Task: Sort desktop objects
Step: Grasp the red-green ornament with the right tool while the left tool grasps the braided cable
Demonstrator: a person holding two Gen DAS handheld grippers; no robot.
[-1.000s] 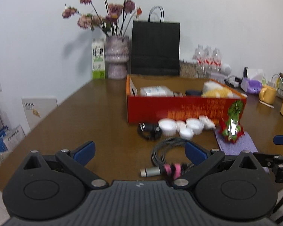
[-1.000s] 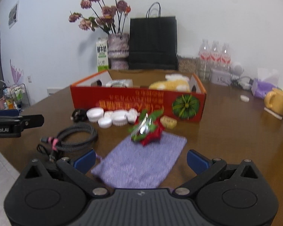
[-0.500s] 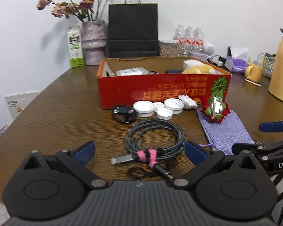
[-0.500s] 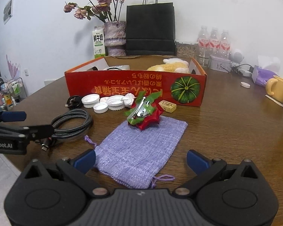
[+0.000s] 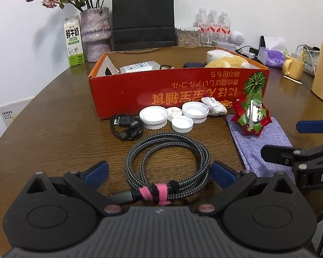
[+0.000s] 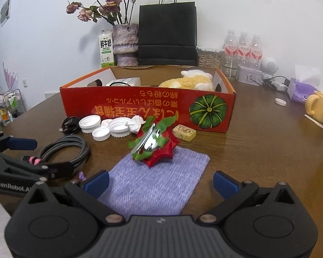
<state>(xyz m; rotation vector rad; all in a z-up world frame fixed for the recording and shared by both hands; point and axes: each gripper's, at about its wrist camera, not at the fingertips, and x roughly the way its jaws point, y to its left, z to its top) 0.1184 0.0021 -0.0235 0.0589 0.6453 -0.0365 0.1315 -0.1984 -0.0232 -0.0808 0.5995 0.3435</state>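
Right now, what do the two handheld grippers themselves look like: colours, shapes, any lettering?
Both are matte black plastic: a ribbed centre plate, two rounded housings with circular discs, silver pivot screws, and angled linkage arms ending in blue finger pads. The left gripper shows white "GenRobot.AI" lettering in the right wrist view; the right gripper shows "DA" on its side.

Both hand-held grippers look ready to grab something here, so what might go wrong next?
The left hand-held gripper, open, straddles the grey braided cable coil tied with pink string; pinching only one strand might let the coil sag or drag the small black cable beside it. The right hand-held gripper, open, faces the purple woven pouch; lifting it could tip off the red-and-green foil ornament.
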